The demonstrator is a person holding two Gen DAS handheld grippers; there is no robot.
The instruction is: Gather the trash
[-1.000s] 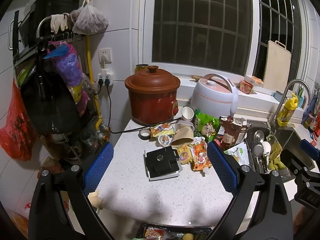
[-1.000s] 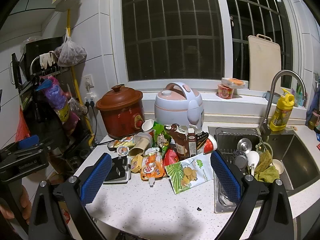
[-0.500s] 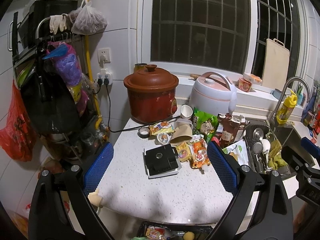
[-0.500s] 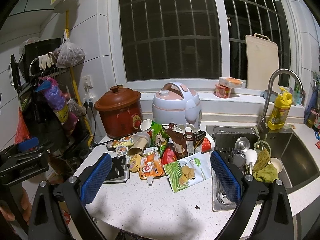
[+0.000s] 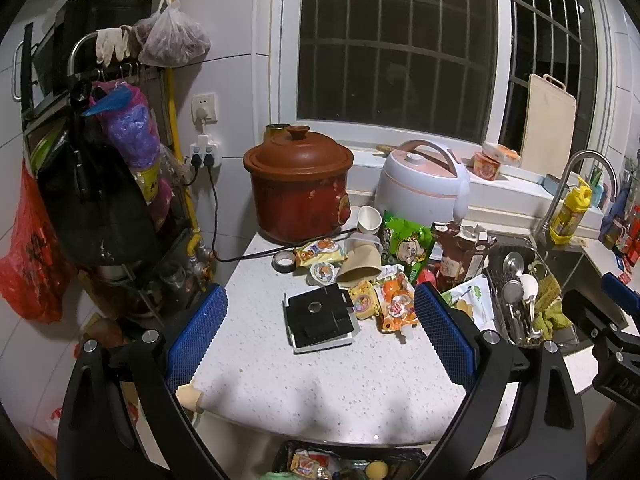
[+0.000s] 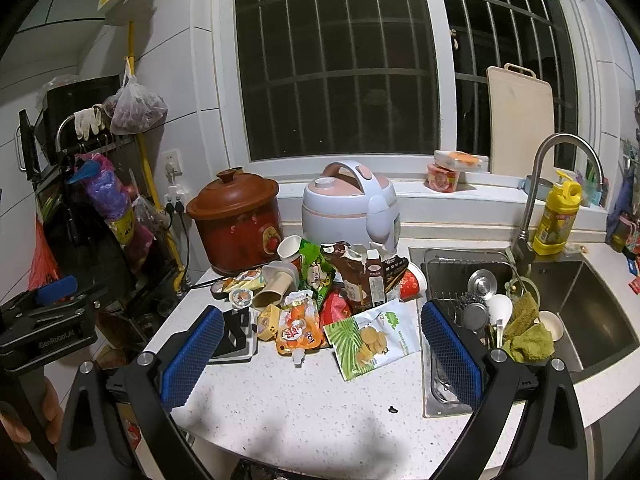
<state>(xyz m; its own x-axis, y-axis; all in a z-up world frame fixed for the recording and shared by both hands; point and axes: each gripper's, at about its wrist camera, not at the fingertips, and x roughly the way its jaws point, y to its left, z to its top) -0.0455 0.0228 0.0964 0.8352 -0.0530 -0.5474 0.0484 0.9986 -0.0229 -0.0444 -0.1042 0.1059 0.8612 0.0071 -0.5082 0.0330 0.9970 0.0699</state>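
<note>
A heap of trash lies on the white counter (image 5: 320, 384): an orange drink pouch (image 6: 298, 328) (image 5: 396, 304), a green-and-white snack bag (image 6: 370, 338), a brown milk carton (image 6: 360, 276) (image 5: 456, 256), a green snack packet (image 5: 404, 240), a tan paper cup (image 5: 360, 266) and small wrappers. My left gripper (image 5: 320, 340) hangs open above the counter's near edge, nothing between its blue pads. My right gripper (image 6: 320, 354) is open too, back from the heap. A black-lined bin (image 5: 352, 462) with wrappers inside sits below the counter edge.
A red clay cooker (image 5: 298, 188) and a white rice cooker (image 6: 350, 204) stand behind the heap. A black scale (image 5: 320, 318) lies on the counter. The sink (image 6: 580, 312) with a dish rack and faucet is to the right. A cluttered rack (image 5: 92, 184) with bags stands left.
Both views have drifted slightly back and up from the counter. Both grippers stay open. Nothing on the counter has moved.
</note>
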